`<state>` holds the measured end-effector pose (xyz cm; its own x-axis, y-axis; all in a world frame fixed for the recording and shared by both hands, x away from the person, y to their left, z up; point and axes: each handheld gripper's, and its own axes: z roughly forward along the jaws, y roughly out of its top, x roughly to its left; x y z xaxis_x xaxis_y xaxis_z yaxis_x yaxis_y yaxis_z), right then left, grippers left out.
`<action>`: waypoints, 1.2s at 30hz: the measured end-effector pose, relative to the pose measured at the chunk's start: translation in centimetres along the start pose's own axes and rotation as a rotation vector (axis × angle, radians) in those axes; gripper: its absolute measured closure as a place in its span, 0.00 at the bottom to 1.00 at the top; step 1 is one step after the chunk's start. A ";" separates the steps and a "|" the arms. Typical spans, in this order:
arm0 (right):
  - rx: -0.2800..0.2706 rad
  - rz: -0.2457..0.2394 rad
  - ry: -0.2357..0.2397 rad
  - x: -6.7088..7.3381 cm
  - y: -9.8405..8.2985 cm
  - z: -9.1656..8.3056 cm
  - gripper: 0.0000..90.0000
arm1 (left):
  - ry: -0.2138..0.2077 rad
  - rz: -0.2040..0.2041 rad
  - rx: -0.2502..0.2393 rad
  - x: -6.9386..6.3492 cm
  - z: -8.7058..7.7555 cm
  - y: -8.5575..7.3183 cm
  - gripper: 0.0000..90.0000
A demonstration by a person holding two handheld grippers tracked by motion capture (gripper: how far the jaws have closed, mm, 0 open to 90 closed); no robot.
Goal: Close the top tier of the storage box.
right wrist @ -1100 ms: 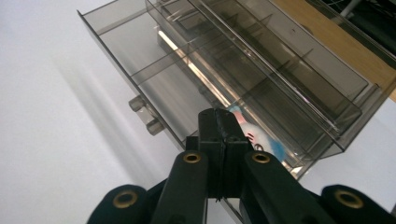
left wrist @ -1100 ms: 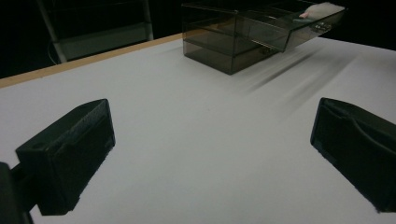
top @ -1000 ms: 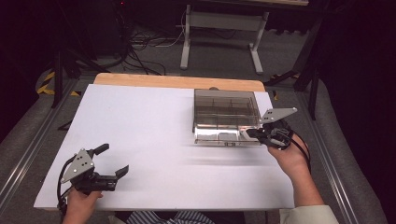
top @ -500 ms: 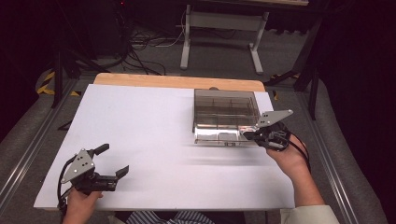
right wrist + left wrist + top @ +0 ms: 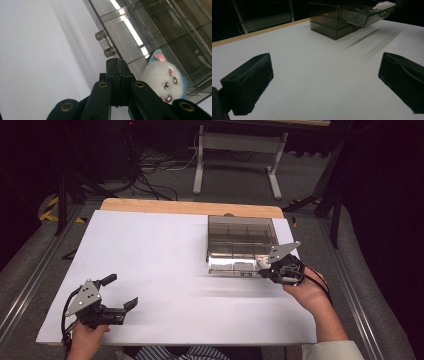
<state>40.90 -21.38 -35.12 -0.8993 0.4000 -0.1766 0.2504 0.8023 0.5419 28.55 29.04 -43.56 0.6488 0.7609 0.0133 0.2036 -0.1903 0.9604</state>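
A: What has moved since a second ago?

B: Little. The right tool (image 5: 264, 268) has crept slightly along the front of the clear box (image 5: 241, 236); the left tool (image 5: 119, 295) sits as before.

A: Their state?

B: The right one's jaws are pressed together, right at the drawer (image 5: 130, 35) front beside its knob (image 5: 105, 43); whether they pinch anything, I cannot tell. The left one is wide open, holding nothing, low over the desk (image 5: 165, 270).

A: The step?

B: Working the drawer, I'd judge. A plush toy (image 5: 165, 77) lies inside. Next calls for a straight, steady pull or push.
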 end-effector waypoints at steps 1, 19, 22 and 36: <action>0.002 0.000 0.005 0.0 0.0 0.1 1.00 | -0.001 0.005 -0.001 0.0 0.0 0.0 0.01; 0.068 -0.009 0.018 0.5 0.0 2.2 1.00 | -0.002 0.004 0.000 0.0 0.1 0.0 0.01; 0.083 -0.015 0.009 0.4 0.0 2.5 1.00 | -0.002 0.003 -0.002 0.0 0.0 0.0 0.01; 0.062 0.013 -0.035 0.3 0.5 2.9 1.00 | -0.001 -0.004 -0.003 0.0 0.0 0.0 0.01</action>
<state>41.81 -19.62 -37.26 -0.8830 0.4250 -0.1991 0.2847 0.8223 0.4927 28.58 29.04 -43.58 0.6488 0.7609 0.0093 0.2038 -0.1855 0.9613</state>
